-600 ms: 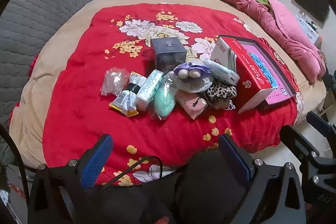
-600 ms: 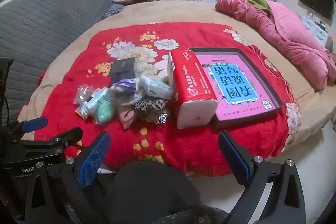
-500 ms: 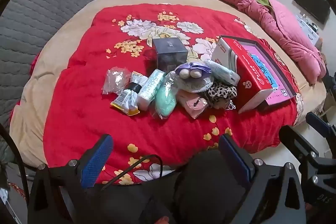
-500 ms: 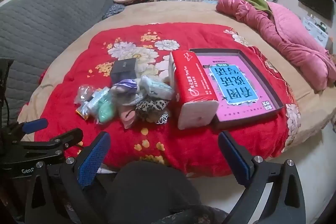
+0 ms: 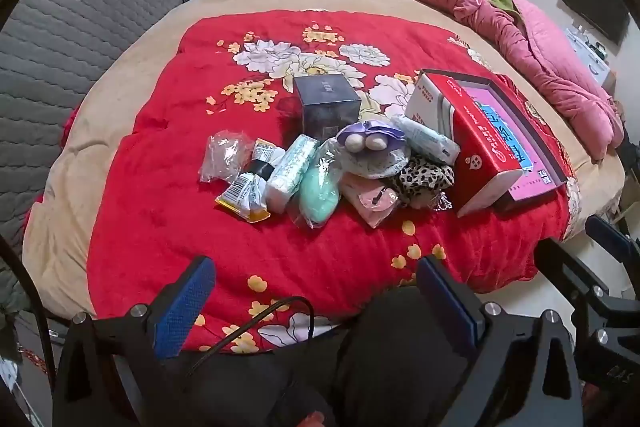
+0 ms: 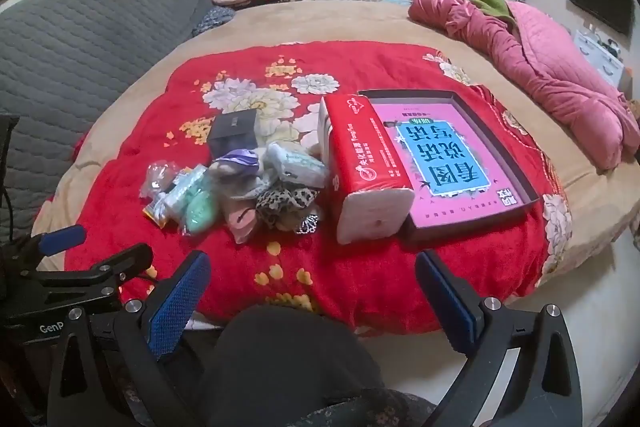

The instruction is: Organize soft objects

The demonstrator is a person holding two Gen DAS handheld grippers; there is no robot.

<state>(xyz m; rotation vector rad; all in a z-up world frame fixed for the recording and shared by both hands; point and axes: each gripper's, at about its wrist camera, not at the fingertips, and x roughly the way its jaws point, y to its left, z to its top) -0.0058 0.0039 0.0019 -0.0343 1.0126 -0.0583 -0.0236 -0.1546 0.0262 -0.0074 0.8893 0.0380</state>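
Left gripper (image 5: 314, 293) and right gripper (image 6: 312, 287) both hung spread wide and empty over the near edge of the red quilt (image 5: 160, 195). Pile of soft items (image 5: 320, 167) lay well ahead, mid-quilt, just left of the tissue pack (image 6: 364, 167).

Heap of soft items (image 5: 332, 167): mint-green bagged pouch (image 5: 318, 193), leopard-print cloth (image 5: 424, 179), pink fabric pouch (image 5: 372, 199), white tissue packs, piled mid-blanket.
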